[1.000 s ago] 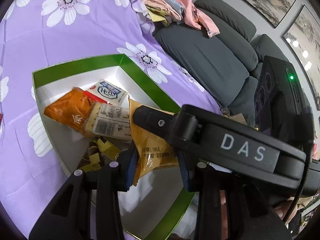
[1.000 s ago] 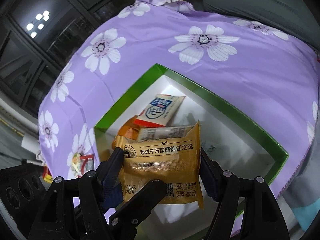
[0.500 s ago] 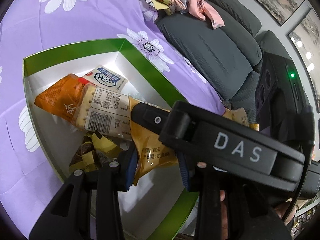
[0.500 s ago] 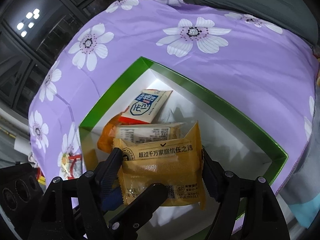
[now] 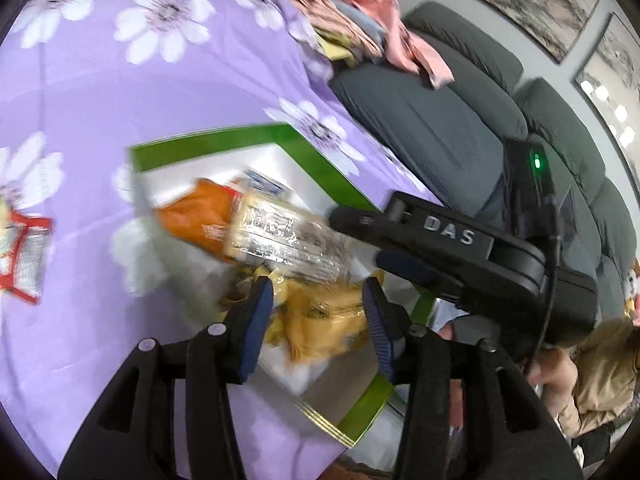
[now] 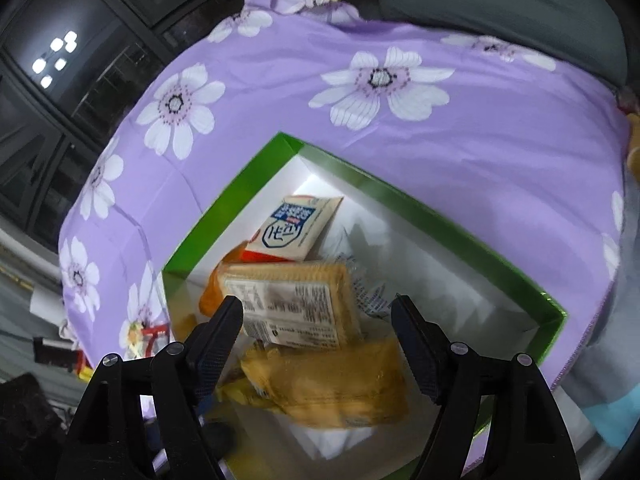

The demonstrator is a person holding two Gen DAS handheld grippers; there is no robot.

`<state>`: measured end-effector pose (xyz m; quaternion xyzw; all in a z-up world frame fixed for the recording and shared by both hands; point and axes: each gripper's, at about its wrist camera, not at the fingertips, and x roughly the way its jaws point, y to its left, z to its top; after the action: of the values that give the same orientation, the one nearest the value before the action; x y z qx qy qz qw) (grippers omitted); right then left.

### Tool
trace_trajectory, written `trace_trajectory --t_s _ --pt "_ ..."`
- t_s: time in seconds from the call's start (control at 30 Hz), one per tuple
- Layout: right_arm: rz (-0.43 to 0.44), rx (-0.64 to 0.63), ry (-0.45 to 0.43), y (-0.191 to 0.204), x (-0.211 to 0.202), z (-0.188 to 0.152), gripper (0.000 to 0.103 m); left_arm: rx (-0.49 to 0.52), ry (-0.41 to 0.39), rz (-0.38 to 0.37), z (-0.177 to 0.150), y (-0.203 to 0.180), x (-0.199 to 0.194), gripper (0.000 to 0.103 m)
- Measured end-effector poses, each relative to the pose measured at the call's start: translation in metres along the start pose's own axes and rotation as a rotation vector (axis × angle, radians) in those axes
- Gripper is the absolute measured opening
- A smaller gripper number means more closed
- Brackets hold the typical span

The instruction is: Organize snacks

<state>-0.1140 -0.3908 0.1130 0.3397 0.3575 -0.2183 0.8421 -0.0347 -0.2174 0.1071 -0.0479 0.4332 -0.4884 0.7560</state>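
A green-rimmed white box [image 5: 320,164] [image 6: 248,188] lies on a purple flowered cloth. Inside lie a yellow snack packet [image 5: 328,324] [image 6: 332,388], a clear cracker pack [image 5: 284,240] [image 6: 292,300], an orange packet [image 5: 200,216] and a blue-and-white packet [image 6: 296,228]. My left gripper [image 5: 318,320] is open above the yellow packet. My right gripper [image 6: 318,332] is open and empty, above the same packet. The right gripper's body [image 5: 440,248] shows in the left wrist view.
A red-and-white packet [image 5: 24,256] lies on the cloth left of the box. A dark grey sofa [image 5: 432,120] with pink clothes [image 5: 360,24] stands behind. A person in tan [image 5: 600,364] is at the right. Dark window frames [image 6: 60,60] are at far left.
Both grippers opened and let go of the yellow packet. It now lies in the box below the cracker pack. Both grippers have pulled back and up.
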Motion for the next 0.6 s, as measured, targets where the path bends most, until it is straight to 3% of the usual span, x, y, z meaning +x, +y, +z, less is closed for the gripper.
trace_trajectory --t_s 0.13,0.27,0.33,0.4,0.5,0.6 --pt "0.025 -0.035 -0.045 0.012 -0.012 -0.002 0.078 -0.060 -0.066 0.044 -0.003 0.025 -0.037 0.064" --pt "0.053 -0.094 -0.098 0.033 -0.022 -0.008 0.089 -0.133 -0.132 0.157 -0.011 0.057 -0.075 0.074" --pt "0.072 -0.138 -0.111 0.046 -0.025 -0.011 0.089 -0.175 -0.170 0.206 -0.015 0.069 -0.090 0.079" --pt "0.088 -0.180 -0.113 0.058 -0.025 -0.015 0.089 -0.241 -0.223 0.257 -0.025 0.090 -0.111 0.080" --pt "0.114 -0.258 -0.131 0.081 -0.024 -0.023 0.089 -0.316 -0.270 0.276 -0.043 0.114 -0.131 0.085" --pt "0.128 -0.318 -0.155 0.099 -0.021 -0.031 0.089 -0.368 -0.302 0.358 -0.056 0.131 -0.144 0.087"
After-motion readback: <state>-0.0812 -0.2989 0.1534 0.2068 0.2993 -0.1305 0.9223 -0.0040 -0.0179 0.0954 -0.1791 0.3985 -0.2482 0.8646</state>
